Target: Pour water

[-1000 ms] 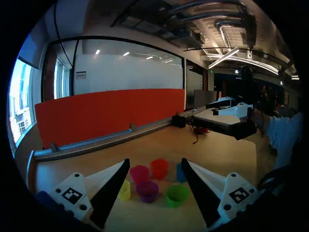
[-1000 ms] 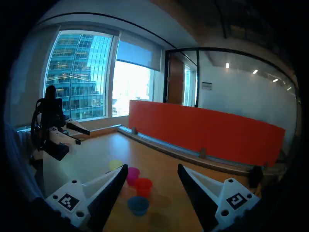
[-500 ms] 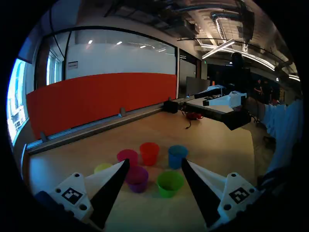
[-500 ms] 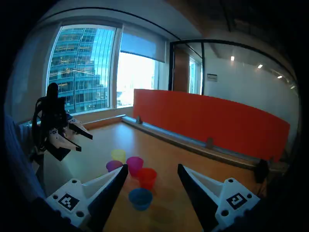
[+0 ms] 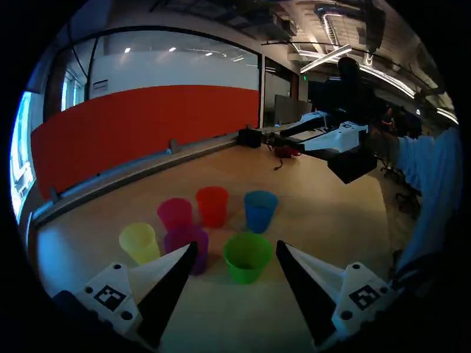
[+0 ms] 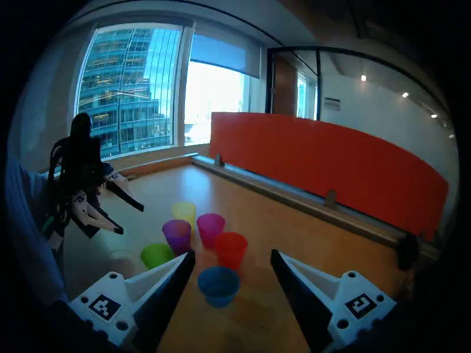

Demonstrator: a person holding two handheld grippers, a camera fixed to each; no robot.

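Observation:
Six plastic cups stand in a cluster on the wooden table (image 5: 329, 217): yellow (image 5: 139, 242), purple (image 5: 187, 247), pink (image 5: 175, 213), red (image 5: 212, 206), blue (image 5: 259, 210) and green (image 5: 247, 256). My left gripper (image 5: 234, 243) hovers open just in front of the green cup, touching nothing. In the right gripper view the blue cup (image 6: 219, 286) is nearest, with the red cup (image 6: 231, 249) behind it; my right gripper (image 6: 231, 253) is open above them. Each gripper also appears in the other's view, the right gripper (image 5: 275, 137) and the left gripper (image 6: 130, 220), both held above the table.
An orange partition (image 5: 147, 123) on a metal rail runs along the table's far edge. A black box and a red cable (image 5: 287, 151) lie near that rail. Tall windows (image 6: 118, 100) stand behind the left hand. A person's light-blue sleeve (image 5: 433, 170) is at the right.
Both cameras have come closer to the cups and tipped down, so the cups look larger and sit higher in the views. Both grippers stay open and the cups have not moved.

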